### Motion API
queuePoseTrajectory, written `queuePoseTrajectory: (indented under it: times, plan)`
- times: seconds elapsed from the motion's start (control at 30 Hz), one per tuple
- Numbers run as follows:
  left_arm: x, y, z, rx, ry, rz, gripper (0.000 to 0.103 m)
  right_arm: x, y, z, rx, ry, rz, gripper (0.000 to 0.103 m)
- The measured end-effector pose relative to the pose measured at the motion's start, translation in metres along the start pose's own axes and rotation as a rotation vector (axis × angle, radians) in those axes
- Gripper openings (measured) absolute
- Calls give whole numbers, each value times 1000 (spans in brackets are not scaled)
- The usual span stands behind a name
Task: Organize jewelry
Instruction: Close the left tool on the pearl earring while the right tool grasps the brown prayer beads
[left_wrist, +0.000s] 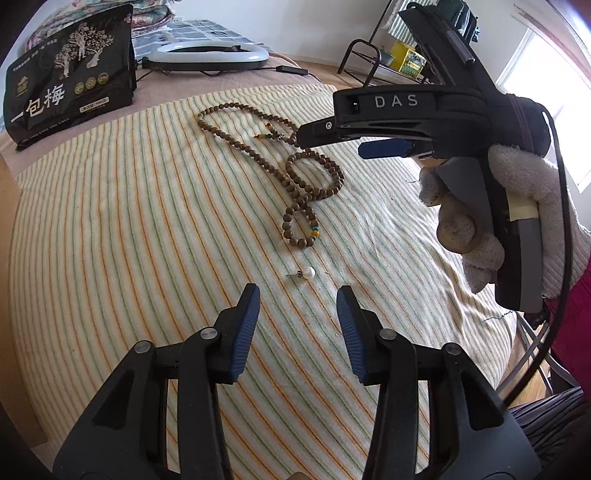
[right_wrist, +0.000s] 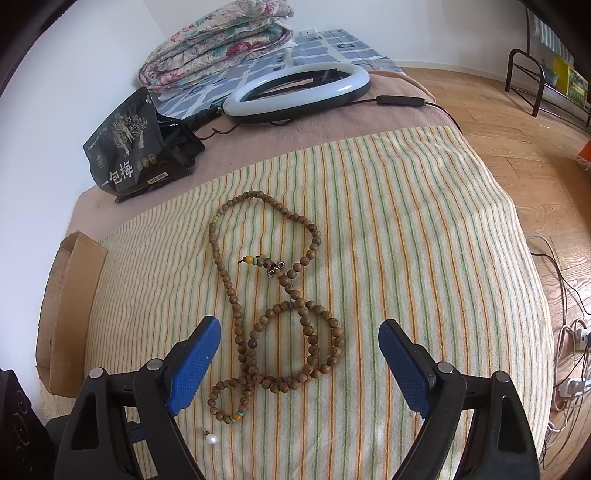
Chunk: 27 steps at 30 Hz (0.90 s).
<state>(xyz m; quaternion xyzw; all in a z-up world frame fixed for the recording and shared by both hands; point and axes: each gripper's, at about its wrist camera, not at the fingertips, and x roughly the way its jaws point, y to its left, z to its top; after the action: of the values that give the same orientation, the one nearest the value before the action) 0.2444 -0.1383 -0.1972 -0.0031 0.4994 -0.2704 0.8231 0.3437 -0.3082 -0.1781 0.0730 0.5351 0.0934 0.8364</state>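
Note:
A long string of brown wooden beads (left_wrist: 295, 173) lies in loops on the striped towel (left_wrist: 147, 221); it also shows in the right wrist view (right_wrist: 280, 317). A pearl earring (left_wrist: 307, 273) lies just beyond my left gripper (left_wrist: 298, 301), which is open and empty. The earring shows in the right wrist view (right_wrist: 210, 439) near the left finger. My right gripper (right_wrist: 299, 336) is open and empty, above the bead loops. In the left wrist view the right gripper (left_wrist: 332, 142) hovers over the beads, held by a gloved hand.
A black snack bag (right_wrist: 140, 155) stands at the towel's far left. A ring light (right_wrist: 299, 92) and folded quilt (right_wrist: 218, 40) lie behind. A cardboard box (right_wrist: 70, 302) sits at the left edge. Wood floor with cables (right_wrist: 565, 332) is at the right.

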Motion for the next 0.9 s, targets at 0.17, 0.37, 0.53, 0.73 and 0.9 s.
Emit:
queuePoseTrajectory:
  times: [0.17, 0.37, 0.53, 0.73, 0.9]
  plan:
    - [16, -3, 4, 5, 5, 16, 43, 7, 1, 0, -7, 10, -4, 89]
    - [26, -4, 7, 3, -9, 39, 33, 16, 3, 1, -12, 18, -10, 89]
    - [29, -3, 5, -7, -23, 55, 20, 23, 2, 2, 1, 20, -10, 89]
    - [28, -4, 1, 9, -35, 68, 16, 29, 9, 3, -20, 22, -22, 90]
    - [23, -4, -4, 21, -37, 81, 16, 35, 18, 1, -75, 35, -65, 91]
